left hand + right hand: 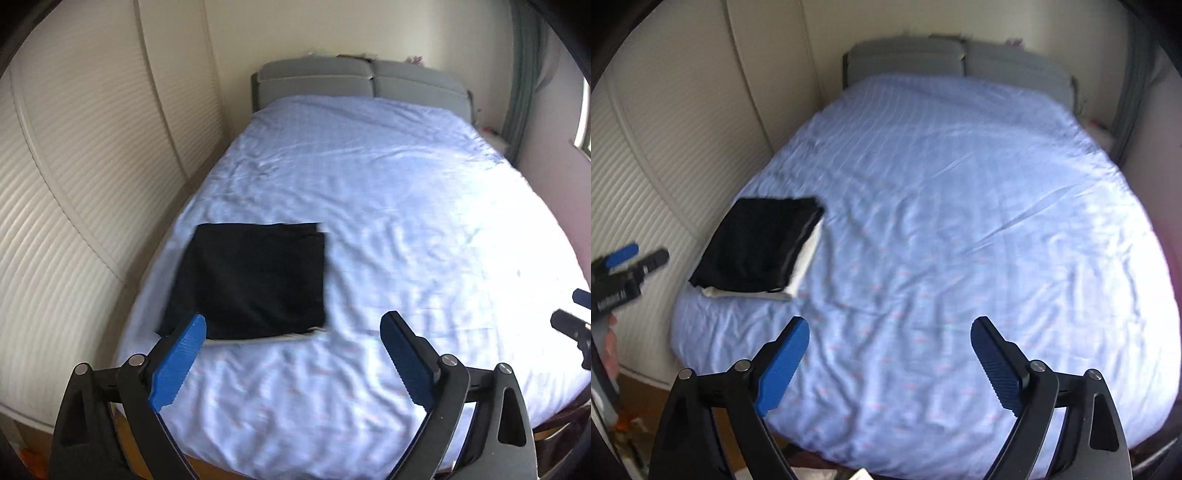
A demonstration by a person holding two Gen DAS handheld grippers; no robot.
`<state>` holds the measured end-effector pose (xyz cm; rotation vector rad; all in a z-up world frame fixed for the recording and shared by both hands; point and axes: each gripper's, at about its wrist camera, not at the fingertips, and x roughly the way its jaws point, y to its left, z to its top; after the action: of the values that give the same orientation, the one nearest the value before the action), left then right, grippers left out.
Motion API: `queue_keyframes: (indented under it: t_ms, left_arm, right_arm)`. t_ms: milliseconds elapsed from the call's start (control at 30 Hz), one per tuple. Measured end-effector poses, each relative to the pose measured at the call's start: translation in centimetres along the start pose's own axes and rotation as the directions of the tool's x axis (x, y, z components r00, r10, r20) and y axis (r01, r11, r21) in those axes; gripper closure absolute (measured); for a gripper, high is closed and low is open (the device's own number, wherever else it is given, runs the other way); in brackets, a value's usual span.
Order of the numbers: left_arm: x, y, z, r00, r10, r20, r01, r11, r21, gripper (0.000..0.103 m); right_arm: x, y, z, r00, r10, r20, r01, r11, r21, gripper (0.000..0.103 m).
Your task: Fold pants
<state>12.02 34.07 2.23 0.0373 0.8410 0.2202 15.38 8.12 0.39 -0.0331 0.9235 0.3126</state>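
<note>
Black pants [251,280] lie folded into a flat rectangle on the near left part of the bed, with a strip of white cloth showing under their near edge. They also show in the right wrist view [757,243]. My left gripper [293,325] is open and empty, held above the bed just in front of the pants. My right gripper [890,328] is open and empty, above the bed to the right of the pants. The left gripper also shows at the left edge of the right wrist view [631,258]; the right gripper shows at the right edge of the left wrist view [576,317].
The bed has a wrinkled light blue sheet [388,206] and a grey padded headboard [362,79]. White louvred closet doors [74,184] stand along its left side. A wooden floor [639,398] with small clutter lies at the foot.
</note>
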Motion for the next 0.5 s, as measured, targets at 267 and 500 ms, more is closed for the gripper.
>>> queue_keyframes:
  t_ms: [267, 500]
  left_arm:
    - [-8.5, -12.2, -1.9, 0.993, -0.059, 0.100, 0.057, 0.998, 0.017, 0.001]
    - [-13.3, -17.6, -2.5, 0.984, -0.053, 0.171, 0.041, 0.997, 0.071, 0.001]
  right_arm:
    - [-9.3, -8.8, -3.4, 0.994, -0.030, 0.102, 0.031, 0.999, -0.007, 0.011]
    - [-13.5, -13.4, -5.8, 0.989, -0.061, 0.138, 0.058, 0.998, 0.025, 0.011]
